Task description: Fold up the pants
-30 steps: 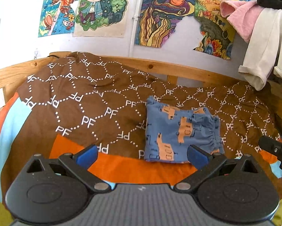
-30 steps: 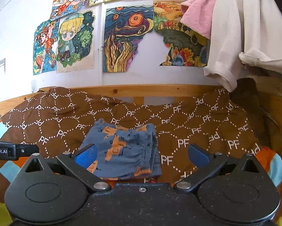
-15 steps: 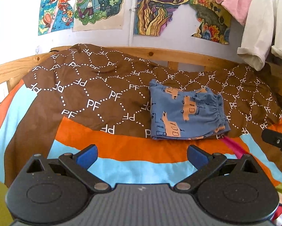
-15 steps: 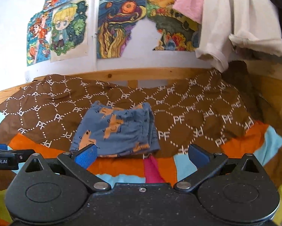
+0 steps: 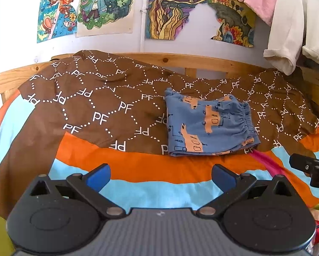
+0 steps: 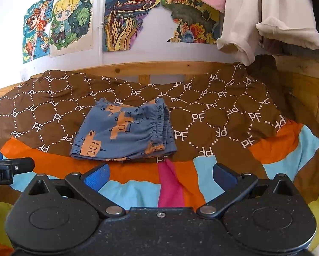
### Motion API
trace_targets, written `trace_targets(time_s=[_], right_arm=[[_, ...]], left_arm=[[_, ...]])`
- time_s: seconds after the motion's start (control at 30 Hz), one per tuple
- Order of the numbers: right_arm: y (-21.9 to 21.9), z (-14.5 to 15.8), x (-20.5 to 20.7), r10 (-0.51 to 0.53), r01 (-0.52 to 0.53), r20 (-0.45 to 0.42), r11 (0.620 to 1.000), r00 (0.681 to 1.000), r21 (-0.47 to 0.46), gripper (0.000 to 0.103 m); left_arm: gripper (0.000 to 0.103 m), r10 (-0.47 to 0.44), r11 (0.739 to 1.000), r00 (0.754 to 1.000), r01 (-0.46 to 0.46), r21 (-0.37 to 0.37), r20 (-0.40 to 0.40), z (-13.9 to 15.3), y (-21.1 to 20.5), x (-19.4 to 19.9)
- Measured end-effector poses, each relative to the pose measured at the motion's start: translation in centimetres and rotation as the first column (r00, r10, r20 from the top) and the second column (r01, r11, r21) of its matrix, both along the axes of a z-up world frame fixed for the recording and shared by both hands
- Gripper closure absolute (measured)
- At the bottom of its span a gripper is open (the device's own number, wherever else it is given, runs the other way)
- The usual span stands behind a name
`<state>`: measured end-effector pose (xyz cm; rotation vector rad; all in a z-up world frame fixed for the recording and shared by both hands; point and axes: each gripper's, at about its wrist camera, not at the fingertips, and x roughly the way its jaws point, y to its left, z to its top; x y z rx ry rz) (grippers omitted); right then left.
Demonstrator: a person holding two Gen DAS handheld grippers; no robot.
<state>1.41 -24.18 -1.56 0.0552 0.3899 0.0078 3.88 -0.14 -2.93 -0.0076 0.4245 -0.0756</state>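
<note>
Small blue pants (image 5: 208,125) with orange truck prints lie folded into a compact rectangle on the brown "PF" blanket (image 5: 95,106), elastic waistband to the right. They also show in the right wrist view (image 6: 123,132). My left gripper (image 5: 160,176) is open and empty, held back from the pants over the orange and light-blue bedding. My right gripper (image 6: 160,176) is open and empty, also back from the pants. Each gripper's tip shows at the edge of the other's view.
A wooden bed rail (image 5: 180,60) runs behind the blanket. Cream and pink clothes (image 6: 255,17) hang at the upper right. Colourful drawings (image 5: 106,4) cover the wall. Striped orange, blue and pink bedding (image 6: 172,183) lies in front.
Both grippers have pulled back from the folded pants, which now sit farther off. More of the striped bedding shows in front. The pants have not moved.
</note>
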Motion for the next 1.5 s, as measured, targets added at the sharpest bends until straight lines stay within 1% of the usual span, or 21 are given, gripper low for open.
trace_targets(time_s=[0.23, 0.6, 1.5], right_arm=[[0.42, -0.02, 0.10, 0.010, -0.010, -0.010, 1.000, 1.000, -0.017, 0.001], [0.79, 0.18, 0.19, 0.029, -0.029, -0.009, 0.999, 1.000, -0.031, 0.001], [0.78, 0.13, 0.37, 0.033, -0.033, -0.020, 0.999, 0.999, -0.035, 0.001]], left_arm=[[0.000, 0.010, 1.000, 1.000, -0.010, -0.021, -0.010, -0.10, 0.52, 0.17], [0.000, 0.021, 1.000, 1.000, -0.021, -0.012, 0.002, 0.11, 0.63, 0.16], [0.000, 0.013, 1.000, 1.000, -0.013, -0.002, 0.004, 0.11, 0.57, 0.24]])
